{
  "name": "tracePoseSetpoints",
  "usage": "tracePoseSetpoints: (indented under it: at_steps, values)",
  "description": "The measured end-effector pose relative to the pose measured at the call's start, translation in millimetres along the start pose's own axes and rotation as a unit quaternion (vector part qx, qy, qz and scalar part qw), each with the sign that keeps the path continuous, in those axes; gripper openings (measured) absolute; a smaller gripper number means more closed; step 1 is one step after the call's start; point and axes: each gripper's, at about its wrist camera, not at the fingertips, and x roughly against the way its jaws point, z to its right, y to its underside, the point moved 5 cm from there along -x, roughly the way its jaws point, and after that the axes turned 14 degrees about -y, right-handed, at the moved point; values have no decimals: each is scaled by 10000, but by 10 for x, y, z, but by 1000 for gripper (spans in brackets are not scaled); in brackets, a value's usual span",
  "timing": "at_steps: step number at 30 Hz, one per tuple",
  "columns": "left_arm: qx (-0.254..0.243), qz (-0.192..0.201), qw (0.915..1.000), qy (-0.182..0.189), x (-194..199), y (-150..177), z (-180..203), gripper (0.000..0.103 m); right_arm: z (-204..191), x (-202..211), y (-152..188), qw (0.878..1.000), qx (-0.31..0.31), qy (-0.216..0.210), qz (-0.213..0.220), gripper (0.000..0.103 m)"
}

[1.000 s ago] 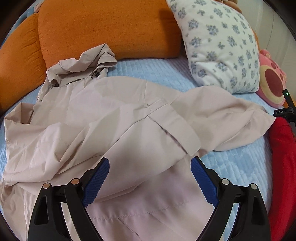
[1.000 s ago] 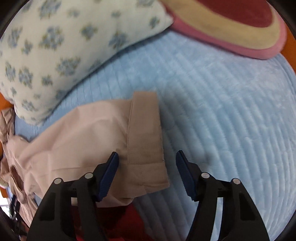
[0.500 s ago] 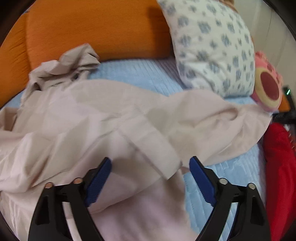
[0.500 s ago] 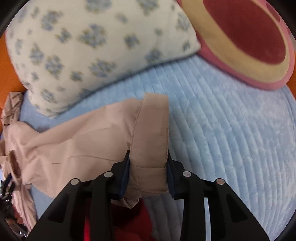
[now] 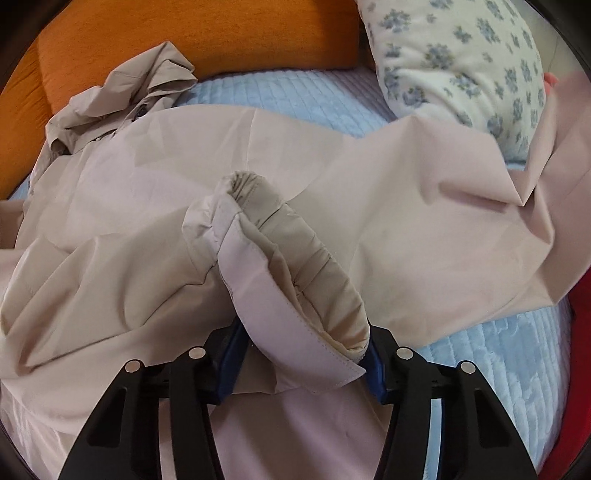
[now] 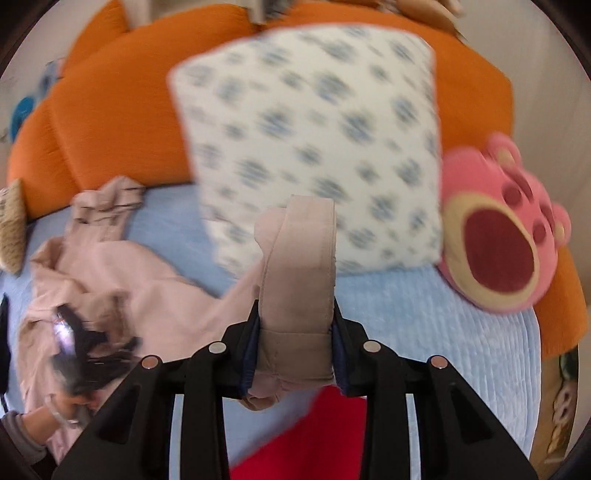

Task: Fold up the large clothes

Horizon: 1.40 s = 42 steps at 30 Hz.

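A large beige shirt (image 5: 140,192) lies spread on a light blue quilted bed cover (image 5: 295,96), its collar bunched at the far left. My left gripper (image 5: 301,354) is shut on one sleeve cuff (image 5: 295,288), which bulges up between the blue pads. My right gripper (image 6: 295,332) is shut on the other sleeve cuff (image 6: 299,280) and holds it lifted above the bed; the sleeve trails down left to the shirt body (image 6: 103,273). That raised sleeve shows at the right of the left wrist view (image 5: 554,155).
Orange cushions (image 5: 184,33) line the back. A white pillow with blue flowers (image 6: 314,140) leans there, a pink plush toy (image 6: 498,229) to its right. A red cloth (image 6: 314,435) lies under the right gripper. The person's hand and the left gripper show blurred at lower left (image 6: 70,354).
My left gripper closed on the near cuff. My right gripper, shut on the far cuff, lifted it up off the bed, pulling the sleeve taut.
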Motion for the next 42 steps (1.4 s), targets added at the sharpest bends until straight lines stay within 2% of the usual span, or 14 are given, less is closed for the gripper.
tracePoseSetpoints:
  at_steps: [6,10,11,13,15,16,21,22,24,28,30,31,37,42]
  values:
    - [-279,-120,9994,176,-10,-39,-26,56,-1102,124,-280,9971,516,-550,129,33]
    - [98,-105,9984,548,18,-22,-145,52,-1953,65,-494,9917,882,-918,149,33]
    - [407,-28,9947,940,59,-11,-228,52,-2184,31,-555,9897,979,-1037,124,33]
    - [1110,34,9790,1711,139,33,-469,46,-2575,-36,-644,9859,1218,-1138,128,33]
    - [1596,15,9668,1994,222,109,-710,45,-2932,-109,-719,9814,1448,-1258,116,33]
    - [1713,14,9649,1988,258,157,-806,45,-3159,-175,-762,9789,1555,-1324,91,33]
    - [1747,222,9783,1095,531,497,-1447,47,-4008,-592,-801,9677,1922,-1630,-24,33]
    - [1741,209,9806,870,591,590,-1596,54,-4186,-723,-783,9651,1929,-1766,-97,33]
    - [1770,218,9820,628,690,739,-1818,63,-4463,-948,-722,9616,1967,-1904,-221,33]
    - [1729,308,9844,-14,929,1001,-2219,63,-5059,-1487,-532,9514,2107,-2159,-623,32]
    - [1767,251,9837,-216,994,1116,-2398,64,-5304,-1724,-449,9472,2102,-2298,-769,27]
    - [1820,214,9825,-329,1002,1136,-2481,64,-5381,-1798,-403,9449,2089,-2378,-832,13]
    - [2268,100,9723,-565,961,1399,-2963,65,-5988,-2533,-12,9337,2156,-2519,-1350,10]
    - [2333,53,9708,-561,835,1492,-3113,65,-5991,-2784,251,9396,2283,-2191,-1307,10]
